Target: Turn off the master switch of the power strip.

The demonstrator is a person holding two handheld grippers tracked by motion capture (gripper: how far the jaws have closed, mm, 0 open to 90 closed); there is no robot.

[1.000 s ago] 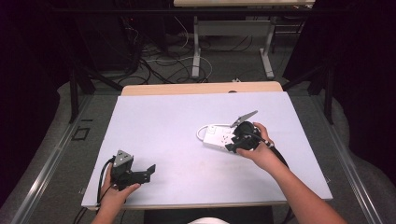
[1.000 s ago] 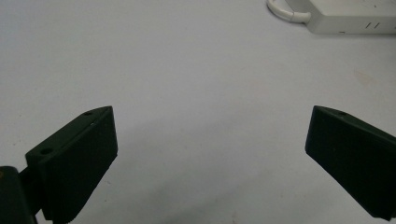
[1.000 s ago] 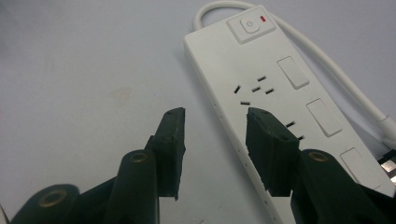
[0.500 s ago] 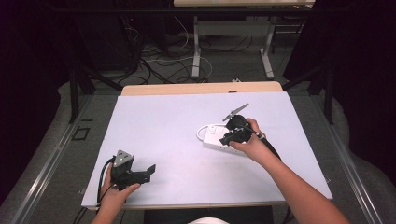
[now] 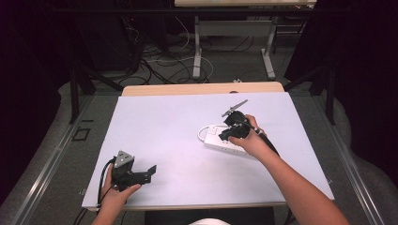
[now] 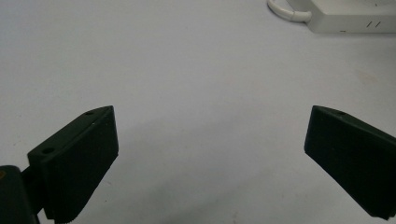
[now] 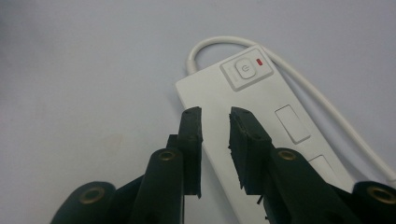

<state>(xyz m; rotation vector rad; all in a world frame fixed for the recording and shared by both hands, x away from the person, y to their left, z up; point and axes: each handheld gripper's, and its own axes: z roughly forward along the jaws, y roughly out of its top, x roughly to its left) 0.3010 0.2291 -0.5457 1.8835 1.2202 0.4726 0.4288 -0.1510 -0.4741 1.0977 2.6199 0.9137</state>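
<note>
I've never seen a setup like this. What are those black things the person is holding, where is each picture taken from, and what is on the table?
A person holds a hand-held grasping tool in each hand; there is no robot arm. The high view looks down on the table from above. The other two pictures come from small cameras riding on each tool, looking along its black jaws. The left tool rests near the table's front edge, jaws wide apart, holding nothing. The right tool hovers over a white power strip with jaws nearly together, gripping nothing. The strip has a power button, a red light and a white cord.
</note>
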